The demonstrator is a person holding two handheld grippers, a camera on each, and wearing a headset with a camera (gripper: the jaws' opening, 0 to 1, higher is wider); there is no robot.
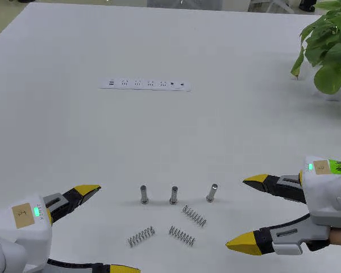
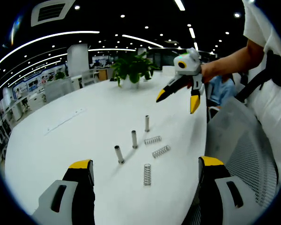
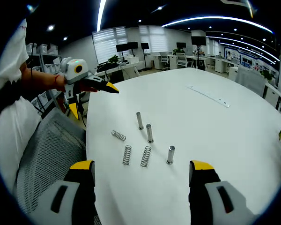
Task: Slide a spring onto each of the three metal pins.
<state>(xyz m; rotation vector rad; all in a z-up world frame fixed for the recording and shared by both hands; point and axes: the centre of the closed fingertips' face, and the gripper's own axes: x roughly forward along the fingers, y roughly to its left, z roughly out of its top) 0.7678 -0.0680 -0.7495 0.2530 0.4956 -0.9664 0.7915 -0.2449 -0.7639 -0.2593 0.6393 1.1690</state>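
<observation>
Task not yet begun: three metal pins (image 1: 173, 194) stand upright in a row on the worktop (image 1: 159, 142), apparently bare. Three springs (image 1: 182, 235) lie loose just beside them. The left gripper (image 1: 108, 228) and right gripper (image 1: 237, 213) flank the group, fingers spread wide, holding nothing.

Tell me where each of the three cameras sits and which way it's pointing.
Head view: headset, looking down at white table, three upright metal pins, three loose coil springs; yellow-tipped left gripper, right gripper low in frame.
Left gripper view: on the left gripper, facing across the pins at the right gripper, person's right arm.
Right gripper view: mirrored, facing the left gripper, left arm, torso.
Shared: pins and springs, from opposite sides.
</observation>
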